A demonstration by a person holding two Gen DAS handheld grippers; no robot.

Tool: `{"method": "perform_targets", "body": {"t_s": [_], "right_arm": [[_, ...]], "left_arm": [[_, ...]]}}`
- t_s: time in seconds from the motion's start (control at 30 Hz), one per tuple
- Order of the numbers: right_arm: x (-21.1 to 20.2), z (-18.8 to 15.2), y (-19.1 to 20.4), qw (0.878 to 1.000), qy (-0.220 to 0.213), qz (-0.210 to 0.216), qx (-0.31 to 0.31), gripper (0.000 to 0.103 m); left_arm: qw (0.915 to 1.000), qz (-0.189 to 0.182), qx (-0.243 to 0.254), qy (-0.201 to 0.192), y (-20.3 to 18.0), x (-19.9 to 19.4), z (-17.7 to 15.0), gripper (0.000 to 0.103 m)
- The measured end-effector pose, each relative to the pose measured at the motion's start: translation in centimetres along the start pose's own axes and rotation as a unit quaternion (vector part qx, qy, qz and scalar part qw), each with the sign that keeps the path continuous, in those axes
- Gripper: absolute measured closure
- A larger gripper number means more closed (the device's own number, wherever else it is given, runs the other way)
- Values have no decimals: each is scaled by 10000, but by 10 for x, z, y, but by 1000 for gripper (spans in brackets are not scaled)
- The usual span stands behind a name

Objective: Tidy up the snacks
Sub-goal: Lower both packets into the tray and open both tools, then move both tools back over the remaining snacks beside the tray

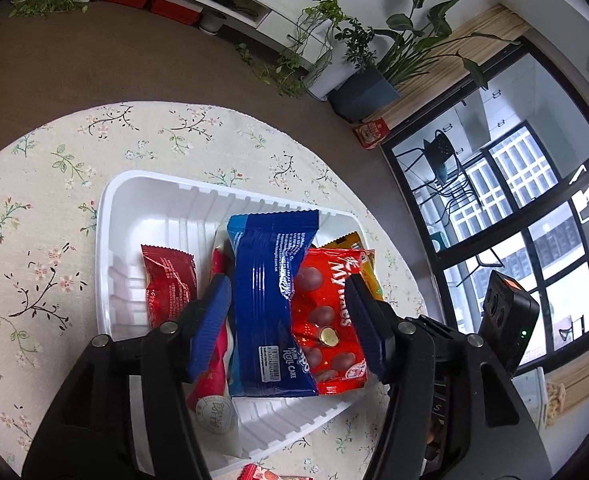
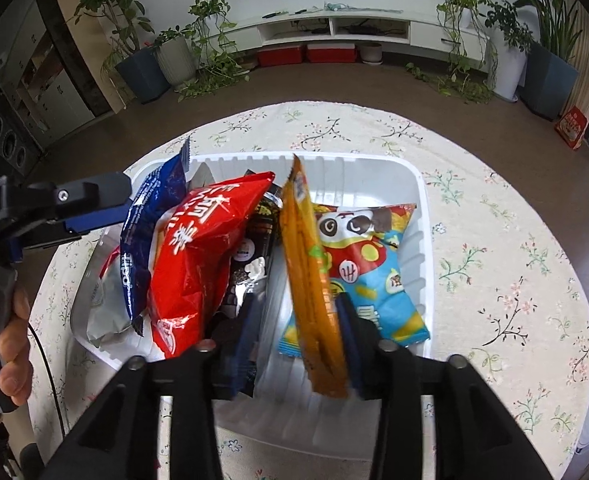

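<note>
A white plastic tray [image 1: 154, 196] on the floral tablecloth holds several snack packets. In the left wrist view my left gripper [image 1: 290, 312] is open, its blue fingers straddling a blue roll cake packet [image 1: 270, 300] and a red chocolate bag [image 1: 330, 320]; neither pad presses them. A small red packet [image 1: 170, 284] lies left of it. In the right wrist view my right gripper [image 2: 298, 328] is open over the tray [image 2: 374, 168]. An orange packet [image 2: 310, 280] stands on edge against its right finger. A red bag [image 2: 198, 256], the blue packet [image 2: 146, 232] and a light blue cartoon packet [image 2: 370, 276] lie around.
The round table's edge [image 2: 494, 144] drops to a brown floor. A red-white packet [image 1: 254, 474] lies on the cloth near the tray's near side. The left gripper's body [image 2: 74, 204] reaches in at the left of the right wrist view.
</note>
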State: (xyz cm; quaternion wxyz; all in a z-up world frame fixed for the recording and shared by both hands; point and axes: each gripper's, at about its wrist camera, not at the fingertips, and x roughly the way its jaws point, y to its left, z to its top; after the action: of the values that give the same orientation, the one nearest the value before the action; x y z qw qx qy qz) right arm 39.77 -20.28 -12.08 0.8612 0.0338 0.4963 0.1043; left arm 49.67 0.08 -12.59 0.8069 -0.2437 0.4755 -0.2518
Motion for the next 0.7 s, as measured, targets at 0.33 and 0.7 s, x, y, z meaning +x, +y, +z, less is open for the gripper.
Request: {"method": "perform_targets", "body": {"t_s": [0.33,0.7], "right_arm": [[-20,1,-9,9979,-446,227,422,41],[-56,6,22,9904,-1318,414,-28,48]], "left_arm": [[9999,-34,103,-95,-10,-10,-4,44],[9996,-73,136,-223,-12,-31,-11,37]]}}
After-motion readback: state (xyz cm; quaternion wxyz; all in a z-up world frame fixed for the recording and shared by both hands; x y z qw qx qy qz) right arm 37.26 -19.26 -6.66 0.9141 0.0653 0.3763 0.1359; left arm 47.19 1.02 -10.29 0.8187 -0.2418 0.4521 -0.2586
